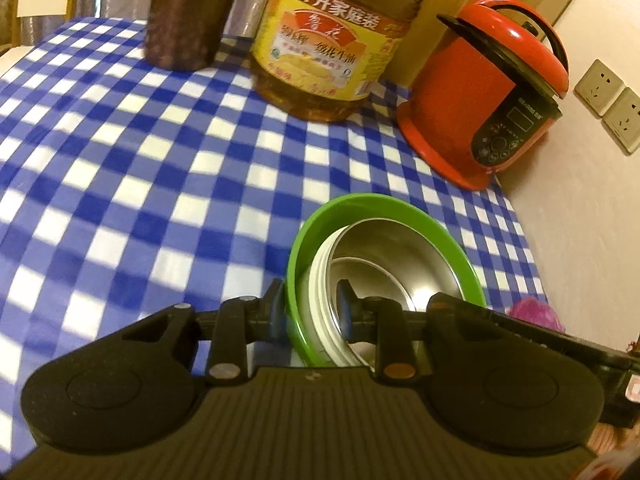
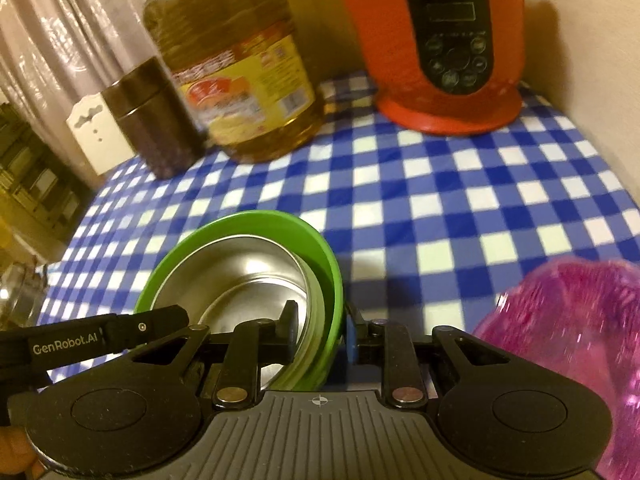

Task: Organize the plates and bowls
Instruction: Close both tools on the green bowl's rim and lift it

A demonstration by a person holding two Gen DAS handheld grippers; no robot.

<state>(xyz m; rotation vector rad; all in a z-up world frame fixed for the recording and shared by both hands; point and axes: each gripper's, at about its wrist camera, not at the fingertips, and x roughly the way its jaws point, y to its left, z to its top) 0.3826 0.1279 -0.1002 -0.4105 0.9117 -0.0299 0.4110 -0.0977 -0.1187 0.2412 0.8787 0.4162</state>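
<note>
A green bowl (image 1: 404, 210) with a steel bowl (image 1: 384, 256) nested inside it is held above the blue-checked table. My left gripper (image 1: 310, 304) is shut on the stack's left rim, one finger outside the green wall, one inside the steel bowl. My right gripper (image 2: 320, 326) is shut on the opposite rim of the same green bowl (image 2: 256, 220) and steel bowl (image 2: 244, 272). A white band of another rim shows between green and steel.
At the back of the table (image 1: 120, 184) stand a dark brown jar (image 1: 184, 20), a big oil bottle (image 1: 332, 44) and a red rice cooker (image 1: 488, 92). A wall with sockets (image 1: 608, 100) lies right. A purple mesh object (image 2: 568, 344) sits near right.
</note>
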